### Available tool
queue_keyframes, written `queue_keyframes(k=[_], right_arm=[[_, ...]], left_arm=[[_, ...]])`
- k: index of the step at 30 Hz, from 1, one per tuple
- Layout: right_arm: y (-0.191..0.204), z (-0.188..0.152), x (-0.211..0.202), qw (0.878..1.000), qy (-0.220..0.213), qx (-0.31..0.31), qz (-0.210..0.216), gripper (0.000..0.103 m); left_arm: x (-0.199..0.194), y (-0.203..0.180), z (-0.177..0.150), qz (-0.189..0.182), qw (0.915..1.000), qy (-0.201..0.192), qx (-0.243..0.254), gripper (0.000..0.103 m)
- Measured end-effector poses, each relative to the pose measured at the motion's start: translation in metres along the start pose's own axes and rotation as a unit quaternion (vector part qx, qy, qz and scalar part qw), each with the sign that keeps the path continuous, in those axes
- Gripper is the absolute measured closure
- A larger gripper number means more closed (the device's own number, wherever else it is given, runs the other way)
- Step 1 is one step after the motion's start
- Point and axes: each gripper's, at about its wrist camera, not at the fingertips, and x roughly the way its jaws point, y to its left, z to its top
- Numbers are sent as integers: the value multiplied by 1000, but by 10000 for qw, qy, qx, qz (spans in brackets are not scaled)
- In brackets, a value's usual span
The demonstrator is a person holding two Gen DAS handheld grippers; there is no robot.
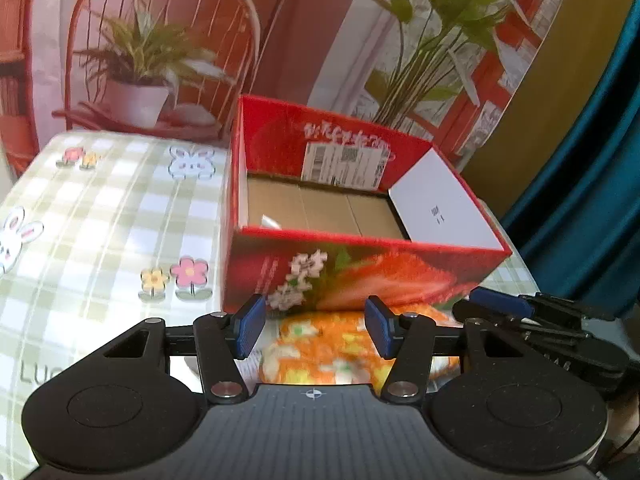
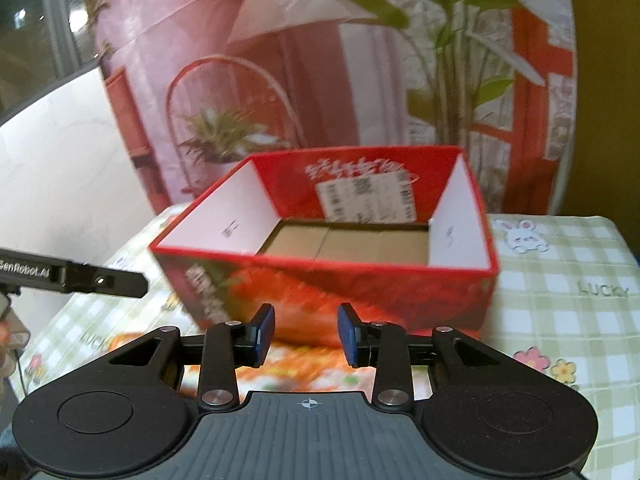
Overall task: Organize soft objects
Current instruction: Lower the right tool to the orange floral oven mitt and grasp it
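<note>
**Cloth before the box**

A checked counter [image 1: 100, 208] with bunny and flower prints carries an open red box [image 1: 344, 216]. Behind hangs a backdrop [image 1: 168, 40] printed with plants. An orange cloth [image 1: 320, 344], blurred, lies just before the box. Left hand-held gripper [image 1: 316, 328] and right hand-held gripper [image 2: 306, 334] stand spread above it, apparently not pinching it.

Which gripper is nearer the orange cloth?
Too close to call. The left gripper and right gripper both hover open just above the orange cloth, before the red box.
</note>
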Motion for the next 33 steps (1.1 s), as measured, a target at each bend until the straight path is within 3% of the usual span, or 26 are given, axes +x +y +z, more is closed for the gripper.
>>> queue_keyframes(k=[8,16,18,21,30,33], right_arm=[[10,-41,10,9984,547,-160,29,70],[16,-51,6,9983,431,-399,-29,70],[16,-51,6,9982,426,-416,-43,70],[16,-51,7,9982,431,-417,-38,69],[13,-47,6,9985,439,-310,30,69],[13,-46,2,9992,311,-257,-43,61]], left_arm=[[13,19,-25,-37,9976,443,-522,47],[21,24,-39,-146,9958,569,-705,51],[22,22,-41,-76,9961,555,-680,63],[26,19,-45,8,9965,551,-626,70],[29,21,-51,54,9966,555,-598,71],[30,22,-52,66,9966,559,-595,71]])
